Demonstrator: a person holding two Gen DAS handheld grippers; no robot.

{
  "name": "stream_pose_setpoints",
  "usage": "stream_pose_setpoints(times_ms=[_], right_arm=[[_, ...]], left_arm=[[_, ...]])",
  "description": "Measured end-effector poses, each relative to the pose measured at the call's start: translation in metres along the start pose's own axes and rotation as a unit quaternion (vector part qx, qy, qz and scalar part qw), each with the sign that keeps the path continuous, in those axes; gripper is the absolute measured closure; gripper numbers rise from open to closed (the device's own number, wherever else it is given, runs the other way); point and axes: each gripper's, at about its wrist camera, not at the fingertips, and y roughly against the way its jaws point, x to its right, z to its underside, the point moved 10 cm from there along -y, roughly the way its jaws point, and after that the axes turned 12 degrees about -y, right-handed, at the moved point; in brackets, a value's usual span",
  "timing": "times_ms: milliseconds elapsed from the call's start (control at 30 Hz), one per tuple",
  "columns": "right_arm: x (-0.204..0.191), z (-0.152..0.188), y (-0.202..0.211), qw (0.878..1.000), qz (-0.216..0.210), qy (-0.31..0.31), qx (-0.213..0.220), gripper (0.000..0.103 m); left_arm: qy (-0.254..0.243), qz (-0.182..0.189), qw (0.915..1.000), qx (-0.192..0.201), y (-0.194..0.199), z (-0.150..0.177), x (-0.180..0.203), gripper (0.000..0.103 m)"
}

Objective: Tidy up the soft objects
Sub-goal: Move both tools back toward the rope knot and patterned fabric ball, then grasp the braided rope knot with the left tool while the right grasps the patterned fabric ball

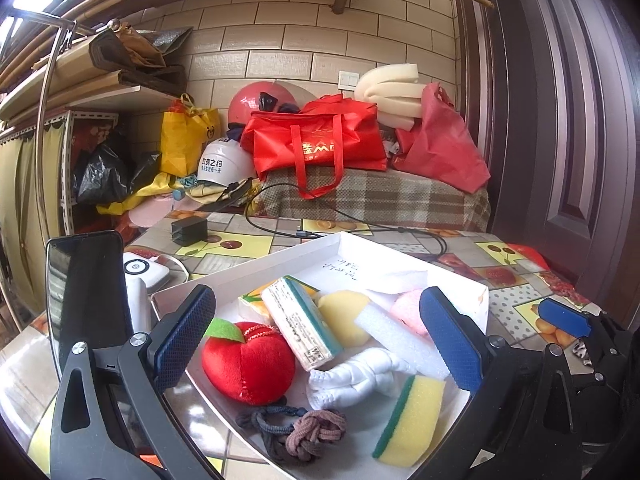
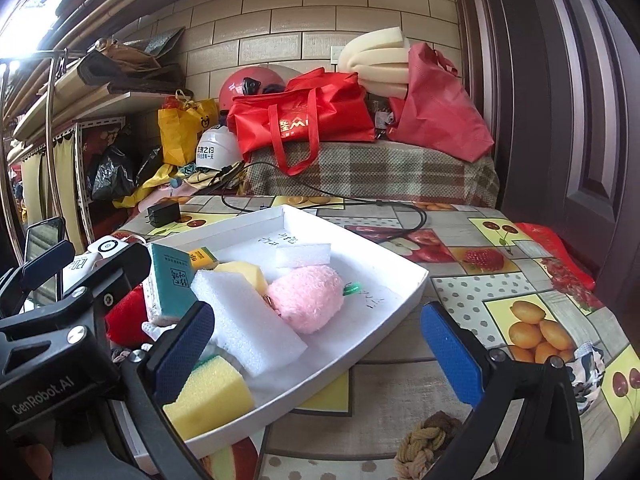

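Observation:
A white tray (image 1: 340, 242) on the fruit-print table holds soft things: a red plush apple (image 1: 248, 364), a yellow-green sponge (image 1: 412, 420), a white foam block (image 1: 400, 340), a white figure toy (image 1: 356, 380), a pink plush (image 2: 308, 300), a wrapped sponge (image 1: 300, 330) and knotted hair ties (image 1: 296, 430). My left gripper (image 1: 316, 344) is open above the tray, empty. My right gripper (image 2: 316, 354) is open over the tray's (image 2: 416, 276) near right edge, empty. A knotted yellow-brown hair tie (image 2: 424, 446) lies on the table outside the tray, below the right gripper.
A black charger (image 1: 189, 231) and cable (image 1: 360, 232) lie behind the tray. A phone (image 1: 86, 296) and a white device (image 1: 140, 270) stand left of it. Red bags (image 1: 316, 140), helmets and foam sit on a plaid-covered block at the back. A dark door (image 1: 560, 120) is on the right.

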Motion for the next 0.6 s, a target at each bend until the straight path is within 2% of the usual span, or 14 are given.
stream_pose_setpoints(times_ms=[167, 267, 367, 433, 533, 600], right_arm=[[0.02, 0.0, 0.012, 0.999, 0.017, -0.026, 0.008, 0.0], [0.043, -0.005, 0.036, 0.997, 0.023, -0.055, 0.043, 0.0], [0.07, -0.01, 0.06, 0.994, 0.03, -0.08, 0.068, 0.0], [0.093, -0.008, 0.065, 0.993, 0.05, -0.091, 0.06, 0.0], [0.138, -0.002, 0.063, 0.99, 0.081, -0.118, 0.016, 0.0], [0.171, -0.003, 0.066, 0.987, 0.084, -0.135, 0.01, 0.0]], left_arm=[[0.004, 0.008, 0.9999, 0.011, 0.013, 0.0, 0.004, 0.0], [0.011, 0.033, 0.9987, 0.038, 0.028, -0.006, 0.014, 0.0], [-0.003, 0.034, 0.9979, 0.055, 0.043, -0.01, 0.027, 0.0], [-0.017, 0.059, 0.9964, 0.059, 0.047, -0.011, 0.042, 0.0], [-0.051, 0.092, 0.9941, 0.028, 0.043, -0.005, 0.07, 0.0], [-0.074, 0.132, 0.9885, 0.015, 0.043, -0.001, 0.092, 0.0]])
